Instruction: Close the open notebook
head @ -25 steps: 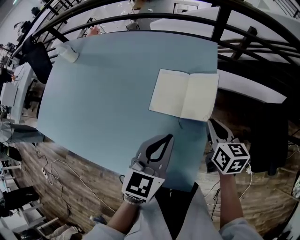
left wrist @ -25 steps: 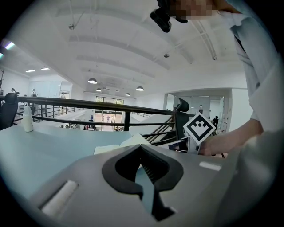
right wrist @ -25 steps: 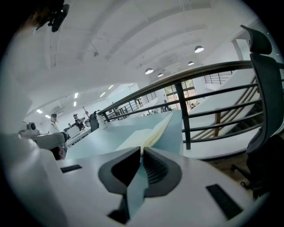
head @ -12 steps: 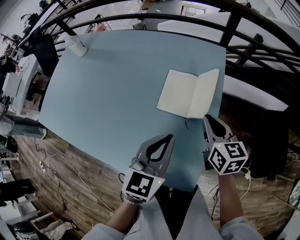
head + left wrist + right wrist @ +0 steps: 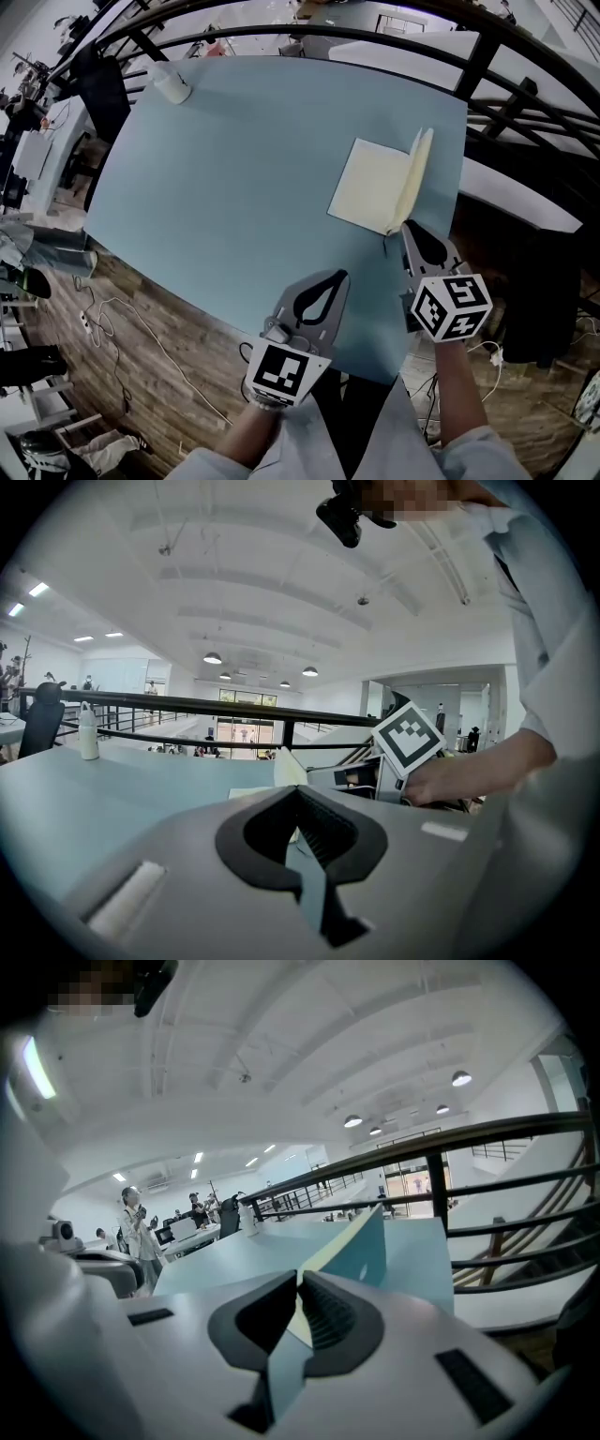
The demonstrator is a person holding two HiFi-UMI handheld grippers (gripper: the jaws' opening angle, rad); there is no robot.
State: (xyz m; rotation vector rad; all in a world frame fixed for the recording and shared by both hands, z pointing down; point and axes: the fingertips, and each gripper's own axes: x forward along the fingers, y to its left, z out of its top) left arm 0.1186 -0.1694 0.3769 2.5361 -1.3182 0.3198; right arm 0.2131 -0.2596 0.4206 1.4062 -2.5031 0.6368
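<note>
A notebook [image 5: 373, 183] with cream pages lies open on the light blue table [image 5: 234, 159], near its right edge. Its left page lies flat. The right leaf [image 5: 421, 173] stands almost upright, its blue outside [image 5: 366, 1246] showing in the right gripper view. My right gripper [image 5: 410, 228] is at that leaf's near lower corner, shut on the leaf, whose cream edge runs down between the jaws [image 5: 298, 1283]. My left gripper [image 5: 336, 276] hovers over the table's near edge, left of the notebook, shut and holding nothing [image 5: 298, 794].
A white bottle [image 5: 172, 82] lies at the table's far left corner. A black railing [image 5: 487, 56] curves round the table's far and right sides. Wooden floor with cables [image 5: 141, 328] lies below the near edge. People stand at desks far off [image 5: 136, 1227].
The notebook's right leaf has risen from flat to nearly upright. My right gripper moved up and leftward with it. My left gripper shifted only slightly.
</note>
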